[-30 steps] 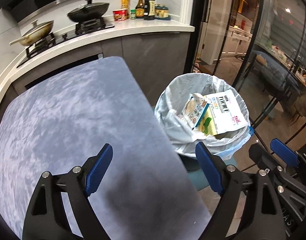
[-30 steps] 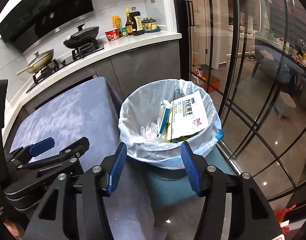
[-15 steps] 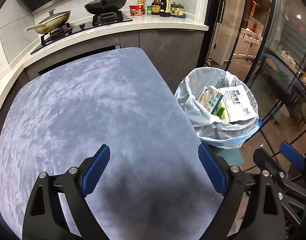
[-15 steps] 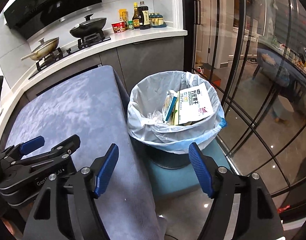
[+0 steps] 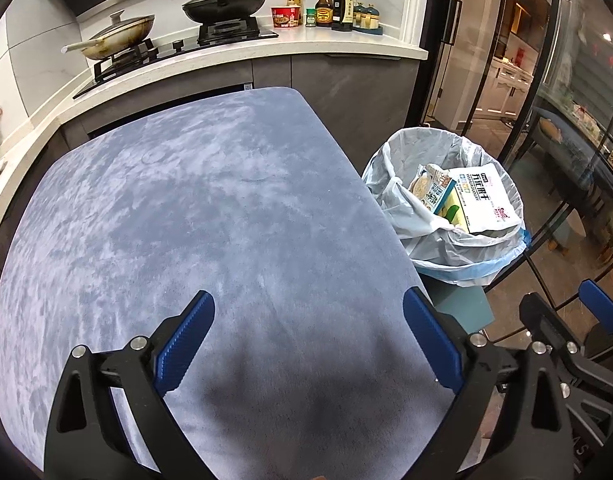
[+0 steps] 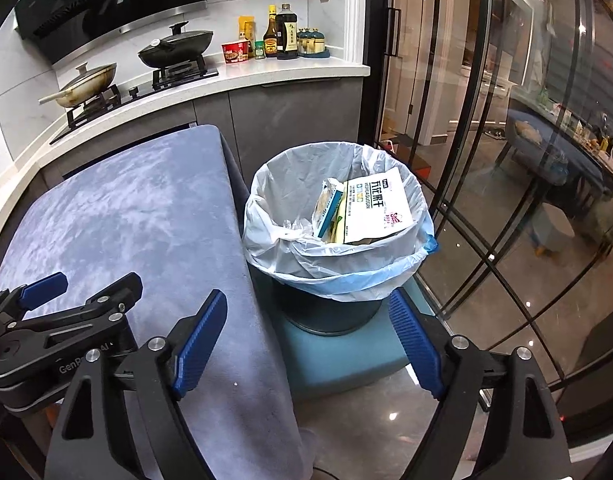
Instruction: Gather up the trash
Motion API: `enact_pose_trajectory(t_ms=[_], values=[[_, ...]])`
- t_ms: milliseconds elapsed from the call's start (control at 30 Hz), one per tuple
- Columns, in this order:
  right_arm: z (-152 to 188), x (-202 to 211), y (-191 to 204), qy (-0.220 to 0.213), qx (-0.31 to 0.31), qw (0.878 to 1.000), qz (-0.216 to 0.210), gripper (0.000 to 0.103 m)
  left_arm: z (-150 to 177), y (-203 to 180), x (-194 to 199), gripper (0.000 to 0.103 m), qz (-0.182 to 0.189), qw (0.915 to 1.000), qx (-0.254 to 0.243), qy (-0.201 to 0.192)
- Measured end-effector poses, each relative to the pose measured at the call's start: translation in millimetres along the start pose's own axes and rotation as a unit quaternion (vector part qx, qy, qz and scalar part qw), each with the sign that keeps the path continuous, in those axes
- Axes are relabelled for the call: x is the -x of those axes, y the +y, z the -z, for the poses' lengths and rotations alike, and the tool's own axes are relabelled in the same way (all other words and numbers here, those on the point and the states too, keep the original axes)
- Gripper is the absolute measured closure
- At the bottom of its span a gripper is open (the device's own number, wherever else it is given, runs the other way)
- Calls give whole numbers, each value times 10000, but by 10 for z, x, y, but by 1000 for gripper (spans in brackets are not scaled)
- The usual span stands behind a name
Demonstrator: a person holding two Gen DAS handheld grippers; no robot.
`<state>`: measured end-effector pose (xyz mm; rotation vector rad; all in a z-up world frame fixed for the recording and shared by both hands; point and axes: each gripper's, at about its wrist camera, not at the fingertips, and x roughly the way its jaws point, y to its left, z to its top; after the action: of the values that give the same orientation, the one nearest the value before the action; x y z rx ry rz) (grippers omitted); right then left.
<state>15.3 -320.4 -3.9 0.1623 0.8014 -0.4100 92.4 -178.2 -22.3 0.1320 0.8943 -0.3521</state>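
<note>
The trash bin (image 6: 334, 240) is the landmark here: a round dark drum lined with a thin, crinkled, translucent white bag (image 5: 398, 216) whose lower hem shows pale blue, standing on a teal block (image 6: 346, 356) on glossy floor. Inside it lies the collected trash: a flat white packet (image 6: 376, 210) with printed lettering leaning against the far side of the liner, with a smaller teal-edged wrapper (image 6: 328, 210) standing on edge just beside it; what lies beneath them is hidden by the bag folds. Touching the bin's left side is a table (image 5: 194, 208) covered in mottled blue-grey velvety cloth with rounded corners. The left gripper (image 5: 308, 340) hangs over that cloth, its ribbed blue pads spread wide with nothing between them. The right gripper (image 6: 308, 340) hangs in front of the bin, jaws likewise released and empty, one pad over the cloth edge and the other over the teal block. Beyond the bin, a white counter (image 6: 234, 76) carries two lidded pans and several bottles whose labels are too small to read.
</note>
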Motion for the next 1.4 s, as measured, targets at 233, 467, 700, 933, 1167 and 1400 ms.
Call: enact_pose_trajectory(t_ms=[233,467,700,933,1167,1400], values=[[34,-18,-18,50,56,10000,15,19,51,-14,-4,12,-48,10000,5,36],[45,-18,-20,66,47,10000,4,19,77,-15,13,12,-124,9999,-11,10],[74,-12,-16,63,71,10000,6,19,101,-22,44,12,-172,9999,14,4],[94,-9,-16,48,83,10000,26,19,114,-21,59,12,-191,9998,30,-3],[112,11,-23,51,72,10000,4,19,122,-13,61,12,-196,9998,36,-2],[114,13,-20,54,70,10000,12,19,131,-16,66,12,-191,9998,42,9]])
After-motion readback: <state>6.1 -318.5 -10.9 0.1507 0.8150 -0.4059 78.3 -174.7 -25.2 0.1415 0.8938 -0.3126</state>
